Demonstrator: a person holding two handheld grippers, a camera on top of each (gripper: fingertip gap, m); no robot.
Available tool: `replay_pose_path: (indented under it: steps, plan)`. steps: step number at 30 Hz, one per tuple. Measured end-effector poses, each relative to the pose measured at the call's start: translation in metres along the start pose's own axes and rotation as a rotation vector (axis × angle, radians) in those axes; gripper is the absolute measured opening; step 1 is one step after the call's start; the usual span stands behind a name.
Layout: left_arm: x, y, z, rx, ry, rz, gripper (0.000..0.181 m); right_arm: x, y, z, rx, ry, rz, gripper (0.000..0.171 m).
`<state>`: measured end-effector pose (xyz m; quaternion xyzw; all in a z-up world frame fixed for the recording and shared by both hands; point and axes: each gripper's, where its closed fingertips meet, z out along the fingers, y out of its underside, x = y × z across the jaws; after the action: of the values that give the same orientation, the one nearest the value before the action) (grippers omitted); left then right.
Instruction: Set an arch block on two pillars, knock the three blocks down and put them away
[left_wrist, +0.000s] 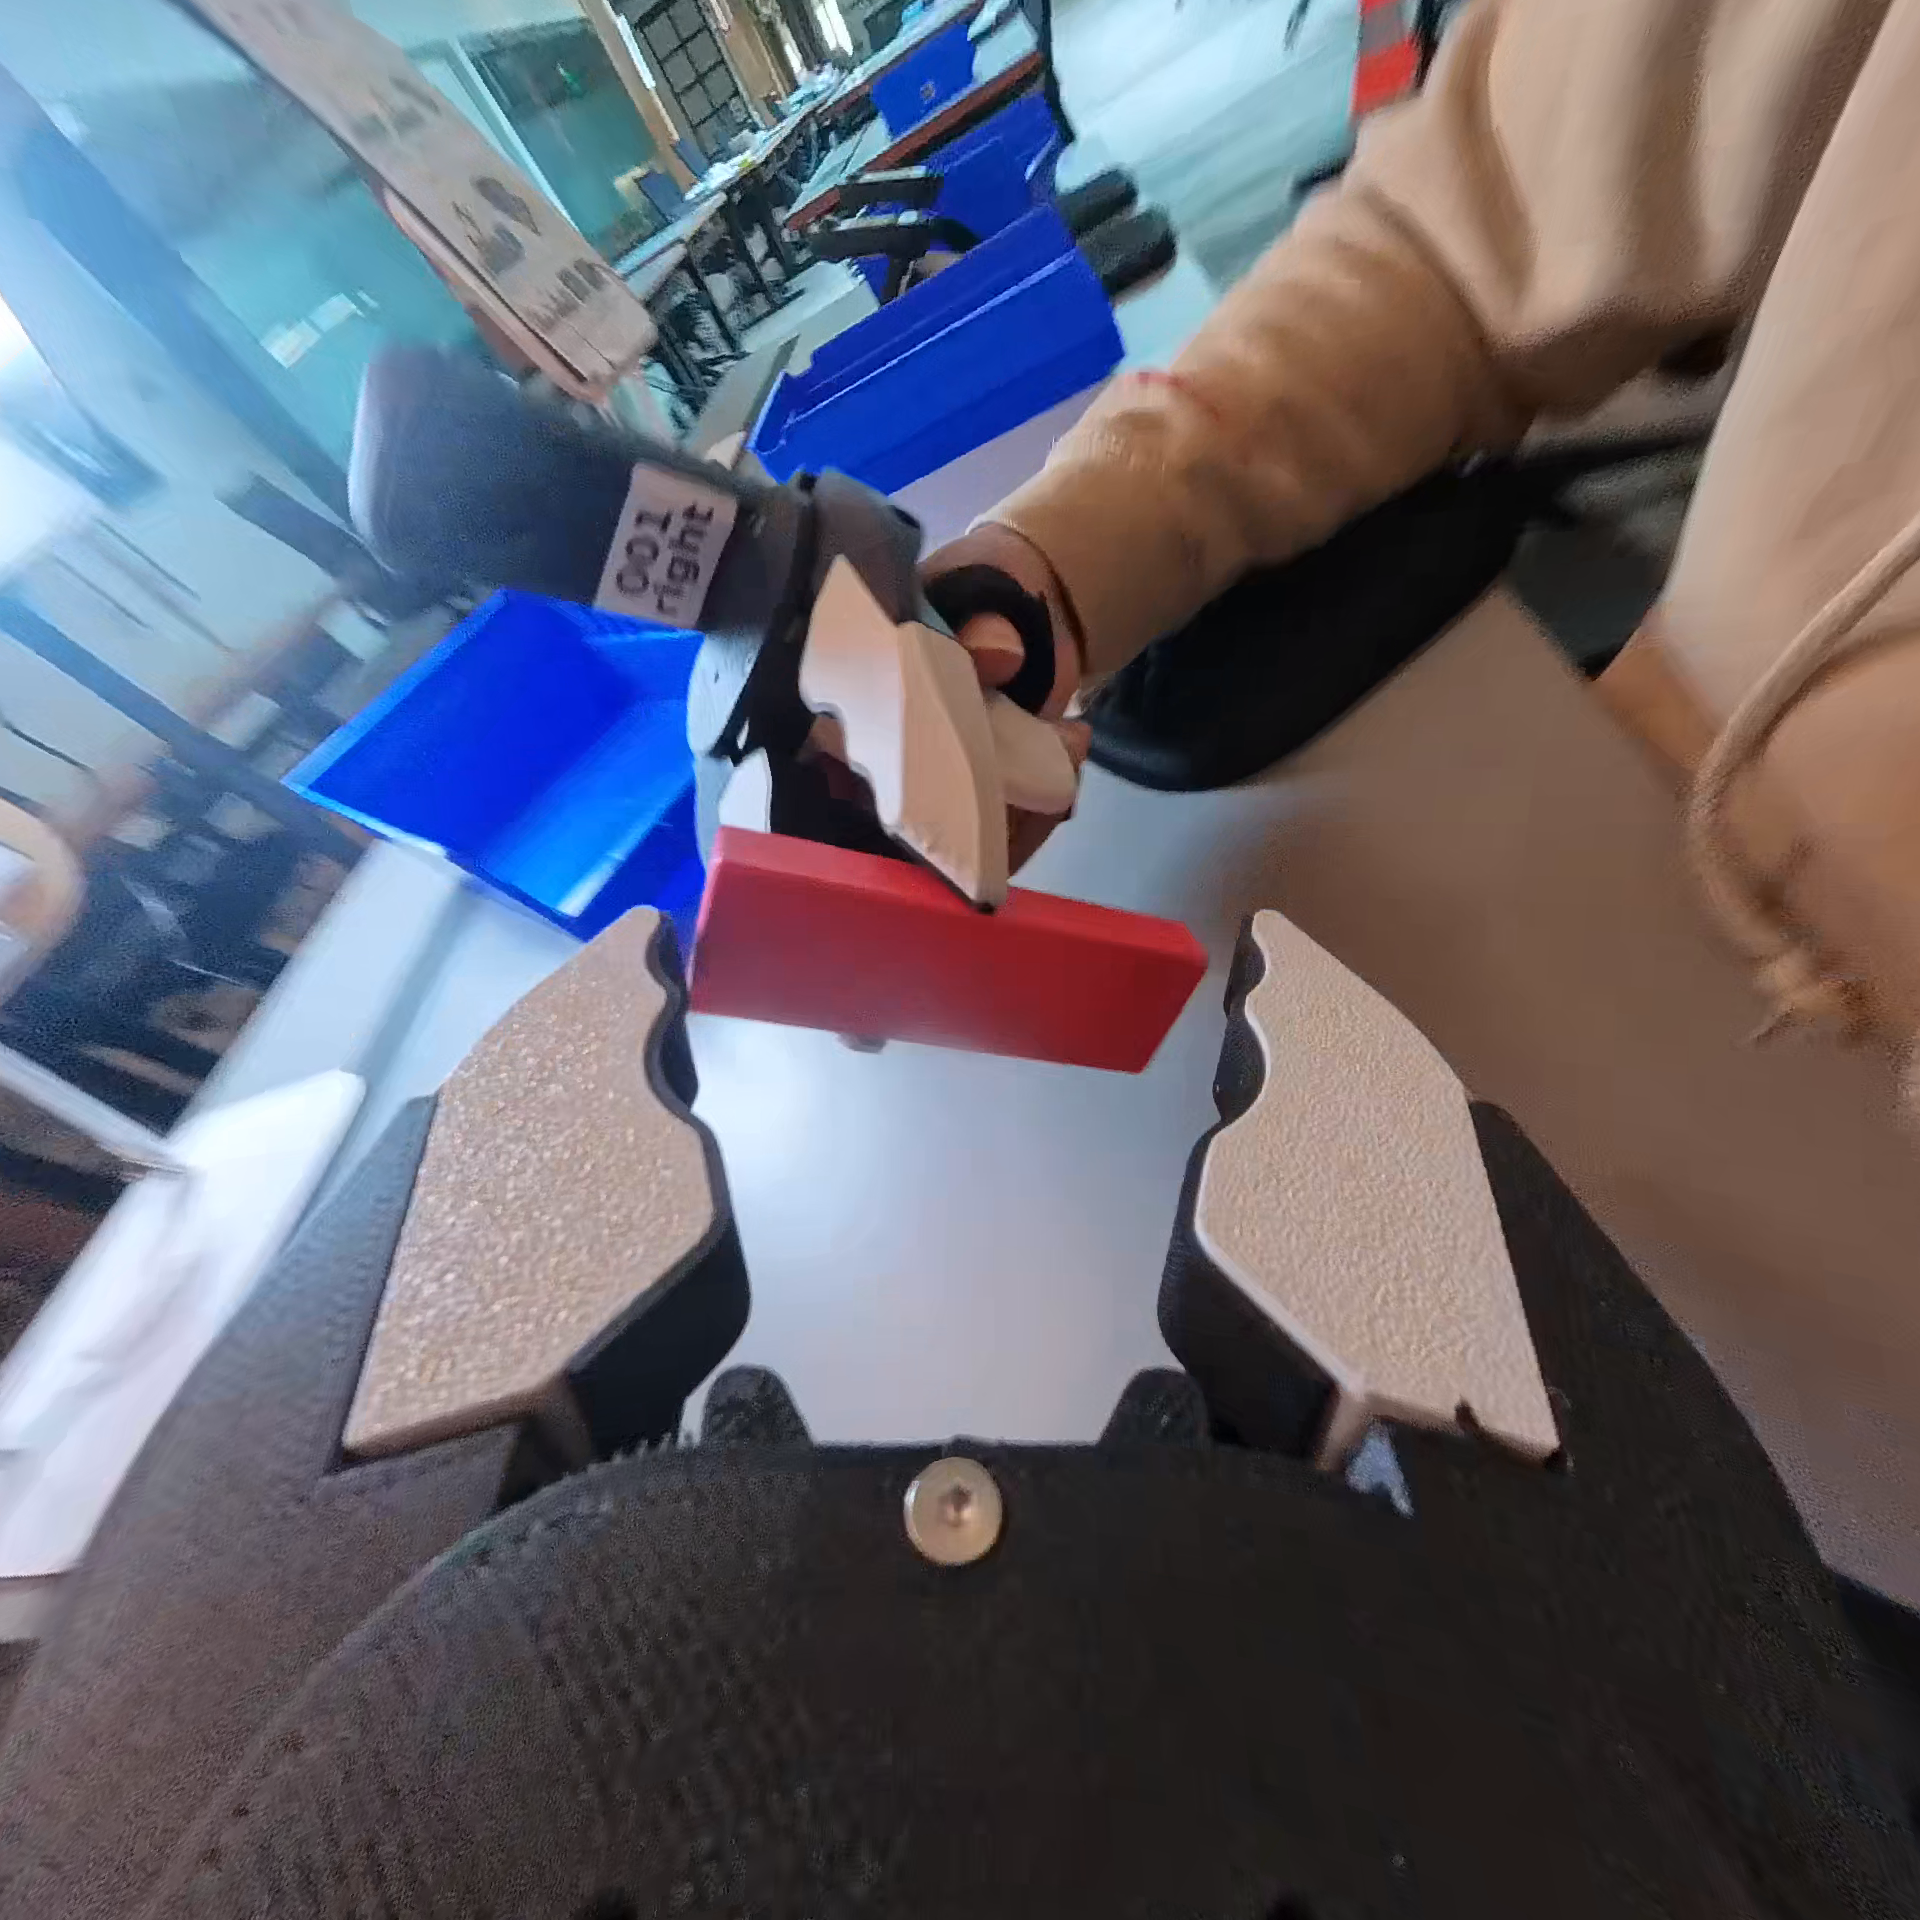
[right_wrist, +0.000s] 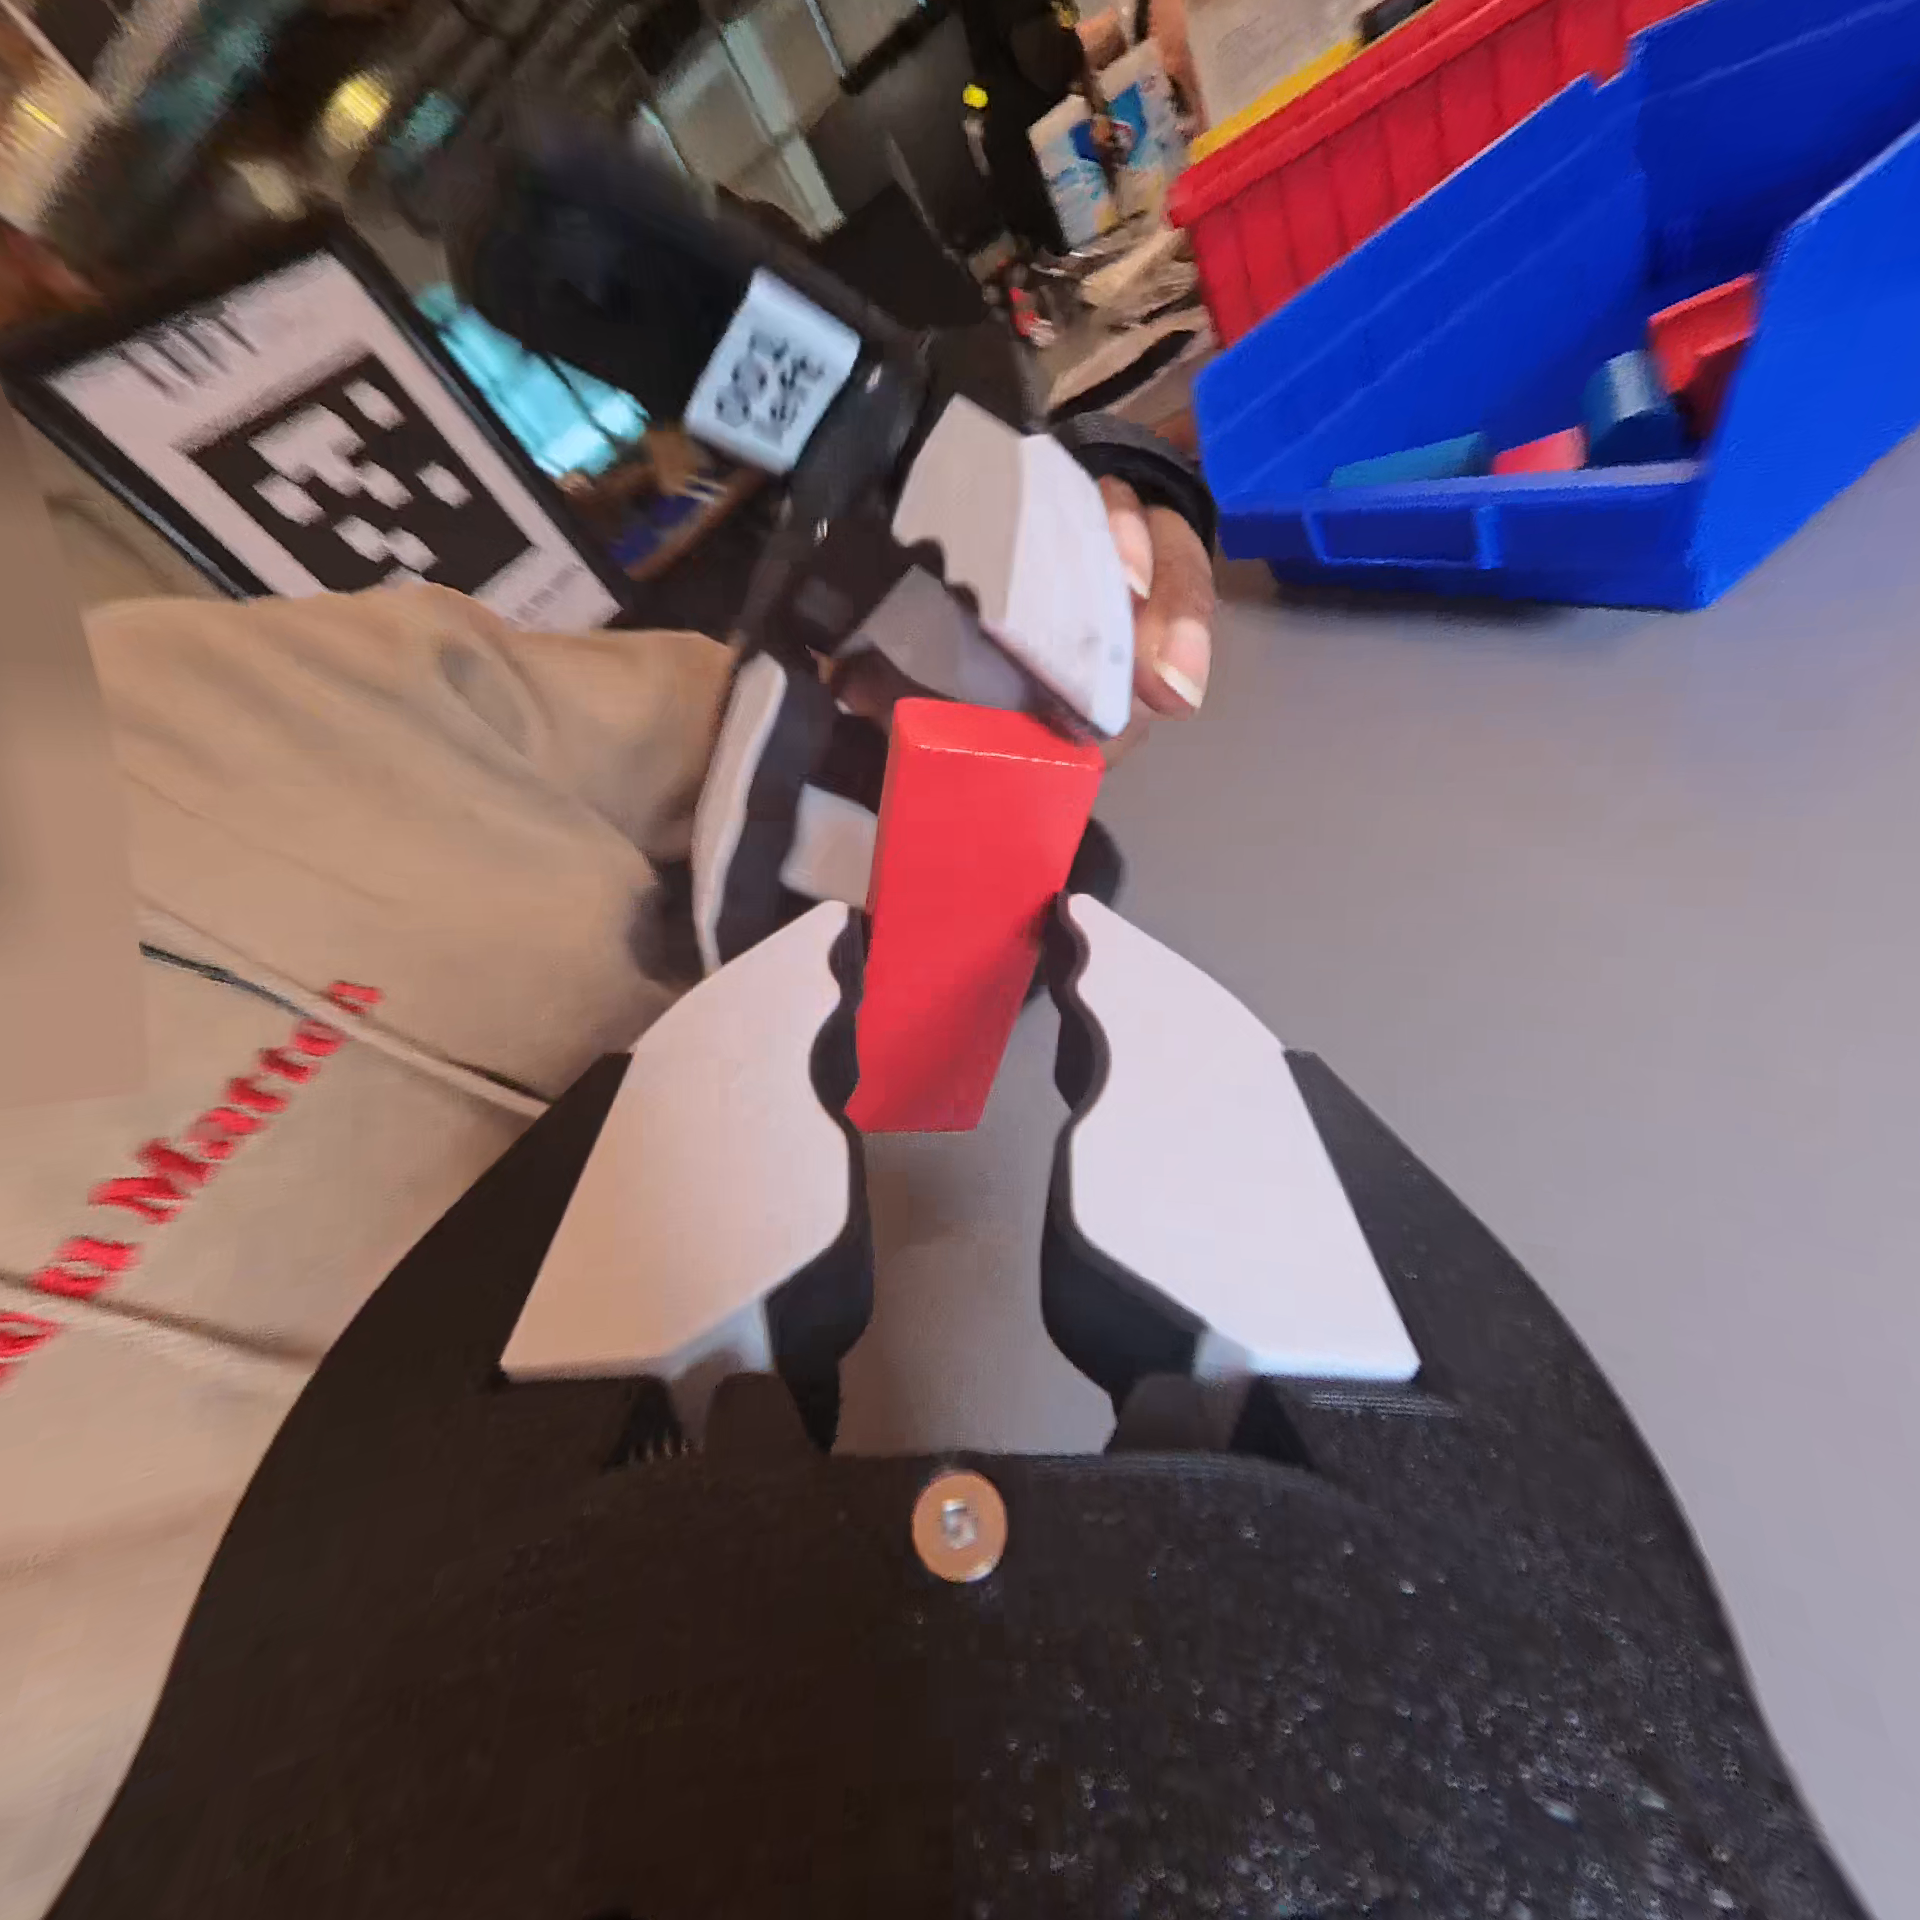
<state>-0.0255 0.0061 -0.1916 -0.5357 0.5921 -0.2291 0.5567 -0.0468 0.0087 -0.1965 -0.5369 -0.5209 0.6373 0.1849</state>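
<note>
A red block (right_wrist: 961, 935) is gripped between the fingertips of the right gripper (right_wrist: 951, 920), its length extending forward beyond them, clear of the grey table (right_wrist: 1507, 935). The left gripper (left_wrist: 951, 971) is held wide open and empty, the block (left_wrist: 940, 971) seen just ahead of its tips. A blue bin (right_wrist: 1455, 520) containing red and blue blocks (right_wrist: 1621, 405) is seen beyond

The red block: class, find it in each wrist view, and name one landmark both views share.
Left wrist view: the red block lies centre, beyond the open left gripper, held from above by the right gripper.
Right wrist view: centre, upright between this gripper's fingers.
Shared landmark: the grey tabletop.
</note>
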Motion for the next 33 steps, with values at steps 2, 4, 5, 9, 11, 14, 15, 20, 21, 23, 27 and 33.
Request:
replay_pose_path:
  steps: [2,4,5,9,11,14,15,20,21,23,27,33]
  plan:
    - [-0.007,-0.001,-0.008,0.062,0.067,-0.215,0.097,0.011,0.001,-0.003,-0.039,0.151,-0.168,0.034]
    - [-0.022,-0.002,-0.014,0.106,0.072,-0.404,0.073,0.021,0.001,-0.007,-0.082,0.315,-0.364,0.034]
    - [-0.021,-0.004,-0.015,0.114,0.115,-0.468,0.068,0.024,0.002,-0.007,-0.102,0.382,-0.448,0.034]
    - [-0.019,0.004,-0.010,-0.014,0.136,-0.472,0.056,0.028,0.007,-0.001,-0.158,0.494,-0.627,0.034]
    - [-0.015,0.013,-0.007,-0.125,0.125,-0.391,0.052,0.028,0.008,0.003,-0.164,0.501,-0.642,0.034]
    - [-0.015,0.021,-0.006,-0.238,0.096,-0.297,0.046,0.027,0.009,0.002,-0.161,0.495,-0.640,0.034]
    - [-0.015,0.020,-0.005,-0.245,0.097,-0.288,0.044,0.027,0.009,0.002,-0.162,0.489,-0.632,0.034]
    - [-0.023,0.021,0.001,-0.289,0.080,-0.263,0.033,0.033,0.008,-0.005,-0.162,0.517,-0.619,0.033]
    - [-0.025,0.022,0.001,-0.298,0.078,-0.247,0.033,0.035,0.006,-0.008,-0.158,0.532,-0.614,0.034]
    - [-0.037,0.024,0.001,-0.298,0.056,-0.240,0.033,0.042,0.001,-0.019,-0.156,0.573,-0.605,0.045]
    - [-0.068,0.042,-0.002,-0.275,0.053,-0.332,0.033,0.058,-0.008,-0.052,-0.114,0.647,-0.541,0.053]
    - [-0.095,0.087,0.000,-0.276,0.089,-0.418,0.033,0.075,-0.011,-0.098,-0.080,0.773,-0.490,0.058]
